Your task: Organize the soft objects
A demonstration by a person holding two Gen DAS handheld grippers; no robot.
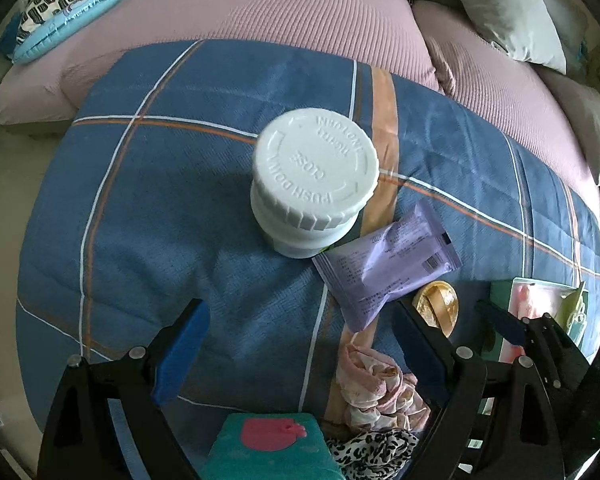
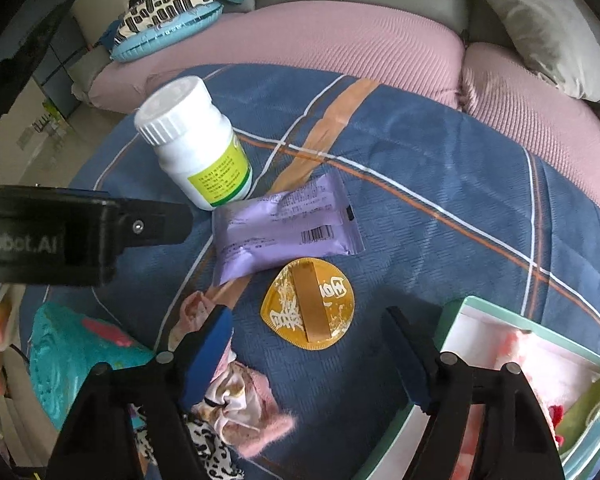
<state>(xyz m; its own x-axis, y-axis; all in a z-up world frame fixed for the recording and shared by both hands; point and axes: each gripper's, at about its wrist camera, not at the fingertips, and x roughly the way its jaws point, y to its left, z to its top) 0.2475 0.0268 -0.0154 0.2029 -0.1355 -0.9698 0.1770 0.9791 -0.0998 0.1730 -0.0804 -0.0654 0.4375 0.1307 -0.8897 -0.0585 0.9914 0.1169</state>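
The white bottle cap bears raised "PUSH DOWN" and "CLOSE"; more lettering along its rim is unclear. The black gripper body reads "Robot.AI". The purple packet carries a barcode and unreadable small print

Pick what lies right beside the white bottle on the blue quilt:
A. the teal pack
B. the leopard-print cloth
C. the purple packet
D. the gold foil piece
C: the purple packet lies against the base of the bottle, while the gold foil piece sits further off, on the packet's other side.
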